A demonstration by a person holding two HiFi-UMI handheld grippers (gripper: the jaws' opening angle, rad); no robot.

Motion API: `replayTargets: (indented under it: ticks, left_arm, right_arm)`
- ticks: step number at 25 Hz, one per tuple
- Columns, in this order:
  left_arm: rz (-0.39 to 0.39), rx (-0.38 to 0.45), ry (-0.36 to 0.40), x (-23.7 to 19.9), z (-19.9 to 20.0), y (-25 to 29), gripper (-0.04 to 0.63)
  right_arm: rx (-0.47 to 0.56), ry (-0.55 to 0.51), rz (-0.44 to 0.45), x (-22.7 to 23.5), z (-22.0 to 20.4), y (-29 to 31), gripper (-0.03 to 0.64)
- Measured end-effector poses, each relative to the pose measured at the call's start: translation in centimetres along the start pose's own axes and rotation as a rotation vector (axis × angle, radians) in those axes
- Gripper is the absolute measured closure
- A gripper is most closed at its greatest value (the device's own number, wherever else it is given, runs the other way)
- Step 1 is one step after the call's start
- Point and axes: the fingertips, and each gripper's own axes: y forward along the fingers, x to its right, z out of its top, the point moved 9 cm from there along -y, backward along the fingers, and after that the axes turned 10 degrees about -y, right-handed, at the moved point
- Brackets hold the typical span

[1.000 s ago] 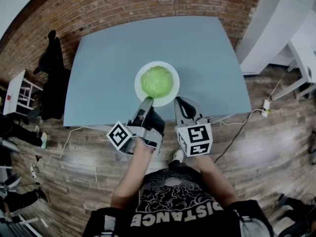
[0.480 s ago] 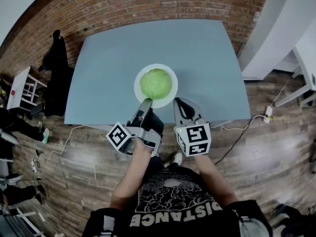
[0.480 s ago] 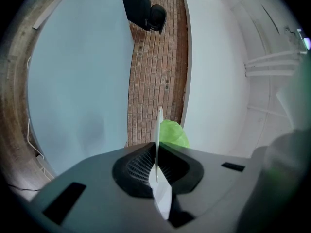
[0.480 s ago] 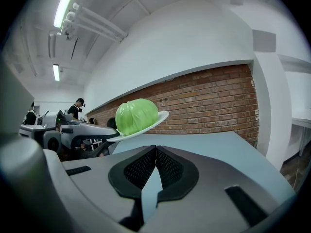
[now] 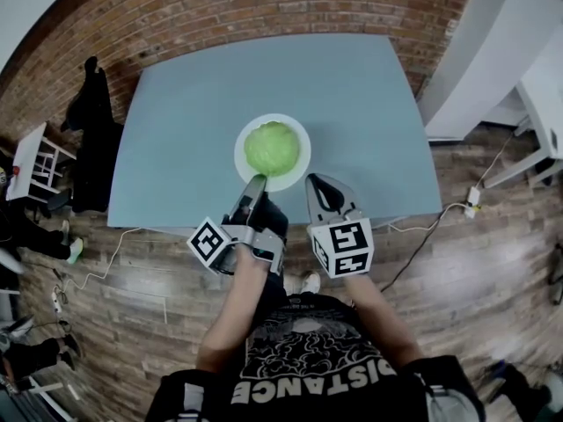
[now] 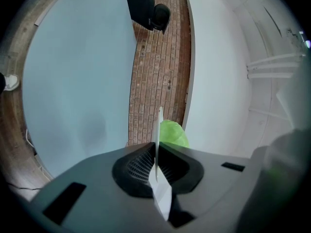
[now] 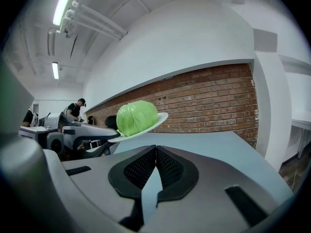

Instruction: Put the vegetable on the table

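Observation:
A round green cabbage sits on a white plate over the near middle of the pale blue table. My left gripper is shut on the plate's near rim. In the left gripper view the plate shows edge-on between the closed jaws of the left gripper, with the cabbage behind it. My right gripper hangs shut and empty just right of the plate. In the right gripper view the plate with the cabbage appears tilted above the table, beyond the right gripper.
A dark coat hangs by the table's left edge, with a small white stand beyond it. White furniture stands at the right. A cable runs over the wooden floor. A brick wall lies behind the table.
The plate with the cabbage stays in my left gripper and has drifted slightly left in the view. The right gripper has kept its place beside it.

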Motion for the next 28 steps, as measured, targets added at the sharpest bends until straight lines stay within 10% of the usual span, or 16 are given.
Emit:
replayTargets:
  ticks: [28]
  left_arm:
    - [0.101, -0.091, 0.033, -4.2, 13.5, 6.7, 0.580]
  right_arm:
    - [-0.085, -0.031, -0.062, -0.3, 0.8, 13.3, 0.607]
